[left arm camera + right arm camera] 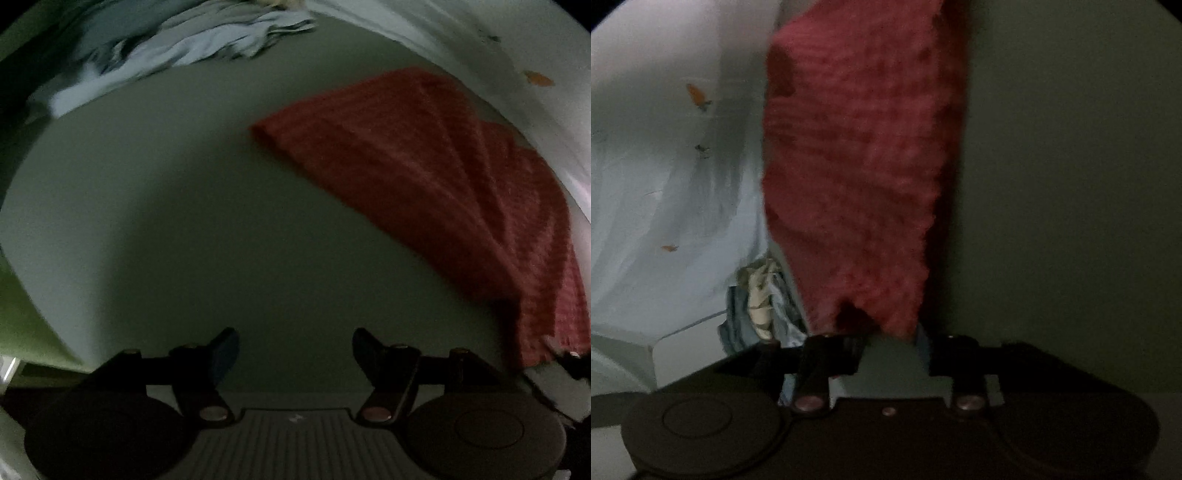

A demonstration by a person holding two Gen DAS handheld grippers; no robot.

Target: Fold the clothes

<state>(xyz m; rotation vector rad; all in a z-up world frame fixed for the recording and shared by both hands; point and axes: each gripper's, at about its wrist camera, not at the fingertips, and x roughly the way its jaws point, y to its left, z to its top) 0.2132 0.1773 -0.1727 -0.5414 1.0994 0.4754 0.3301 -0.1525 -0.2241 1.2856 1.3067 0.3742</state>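
Domestic bedroom setting: plain grey-green bed surface [184, 206], crumpled pale blue garments [177, 55] at upper left, white printed sheet [665, 184] at left of the right-wrist view.

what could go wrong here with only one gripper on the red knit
The right gripper pinches only a small bit of the red knit's edge, so the heavy cloth may slip free. The left gripper is open and empty, so the far end on the green surface may drag and bunch. The dim, blurred views could hide either.
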